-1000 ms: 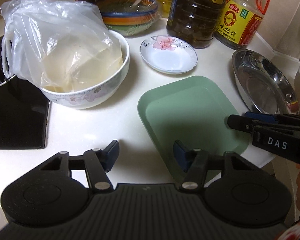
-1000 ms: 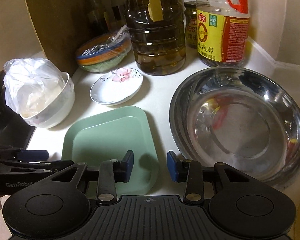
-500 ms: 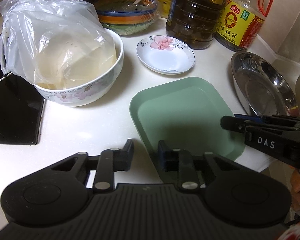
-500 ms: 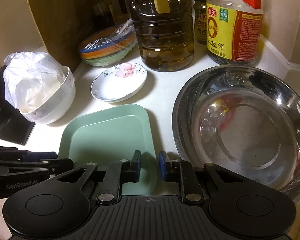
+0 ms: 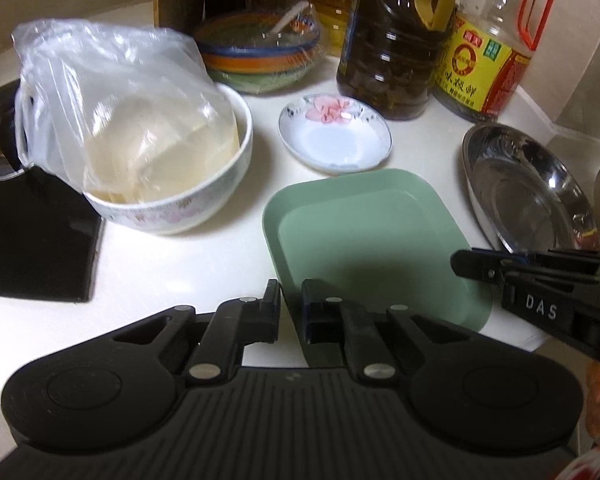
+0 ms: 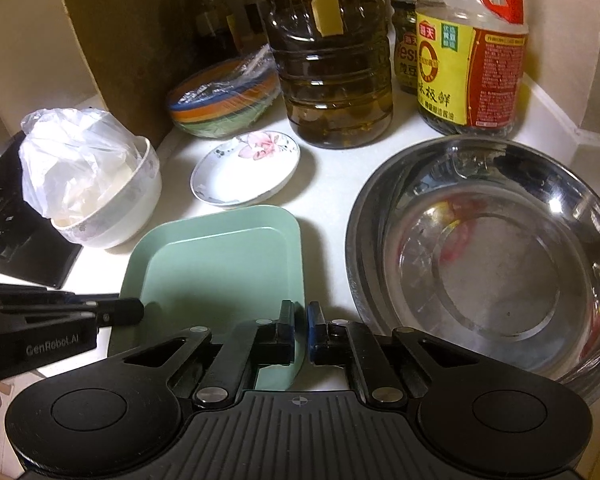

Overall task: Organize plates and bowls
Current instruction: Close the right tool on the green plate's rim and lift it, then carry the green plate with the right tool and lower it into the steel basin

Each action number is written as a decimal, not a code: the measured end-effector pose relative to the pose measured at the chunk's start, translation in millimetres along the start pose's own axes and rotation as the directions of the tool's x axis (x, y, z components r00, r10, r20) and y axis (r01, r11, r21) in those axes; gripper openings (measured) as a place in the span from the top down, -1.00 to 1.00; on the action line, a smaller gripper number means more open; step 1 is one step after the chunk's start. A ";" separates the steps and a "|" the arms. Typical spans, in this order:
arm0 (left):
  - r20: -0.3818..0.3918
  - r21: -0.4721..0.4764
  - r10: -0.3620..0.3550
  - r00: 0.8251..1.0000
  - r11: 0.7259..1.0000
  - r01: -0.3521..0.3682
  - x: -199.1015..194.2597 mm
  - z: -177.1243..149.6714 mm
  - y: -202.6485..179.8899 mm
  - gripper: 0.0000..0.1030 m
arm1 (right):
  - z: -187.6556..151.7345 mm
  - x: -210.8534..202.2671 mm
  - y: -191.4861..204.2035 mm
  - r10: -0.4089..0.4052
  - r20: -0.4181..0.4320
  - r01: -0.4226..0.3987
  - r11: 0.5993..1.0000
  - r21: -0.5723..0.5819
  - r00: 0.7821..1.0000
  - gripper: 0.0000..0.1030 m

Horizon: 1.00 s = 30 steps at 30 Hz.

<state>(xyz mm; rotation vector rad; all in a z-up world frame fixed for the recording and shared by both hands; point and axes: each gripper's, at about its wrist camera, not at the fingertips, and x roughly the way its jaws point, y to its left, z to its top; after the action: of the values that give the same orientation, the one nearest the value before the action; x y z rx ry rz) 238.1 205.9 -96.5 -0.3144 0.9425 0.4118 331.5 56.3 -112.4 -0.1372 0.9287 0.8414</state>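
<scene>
Both grippers, yours marked "DAS" (image 5: 458,262) and "GenRobot.AI" (image 6: 140,312), have just closed, pinching the green plate's (image 5: 372,240) near rim.

"DAS" on right tool (image 5: 476,266), "GenRobot.AI" on left tool (image 6: 136,312)

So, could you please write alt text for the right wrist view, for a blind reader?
The right claw and the left claw, jaws just closed, each pinch an edge of a green plate on a white counter. A steel bowl sits to its right; behind are a flowered saucer, a white bowl holding a plastic bag, and bottles.
</scene>
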 end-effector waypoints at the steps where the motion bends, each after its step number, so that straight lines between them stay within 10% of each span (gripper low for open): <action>1: 0.005 -0.001 -0.001 1.000 1.000 0.001 -2.1 1.0 0.3 0.82 | 0.9 -2.2 0.3 0.005 0.003 -0.005 1.000 0.002 1.000 0.88; 30: 0.074 0.228 -0.207 0.976 0.956 0.186 5.3 49.7 -97.6 0.82 | 7.8 -77.7 -82.0 -0.178 0.120 0.148 0.964 0.221 0.977 0.88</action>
<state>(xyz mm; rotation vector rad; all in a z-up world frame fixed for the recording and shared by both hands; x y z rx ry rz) 322.3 142.8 -65.5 -0.1823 0.8433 0.1364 368.9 -41.3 -68.8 0.0290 0.8569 0.5877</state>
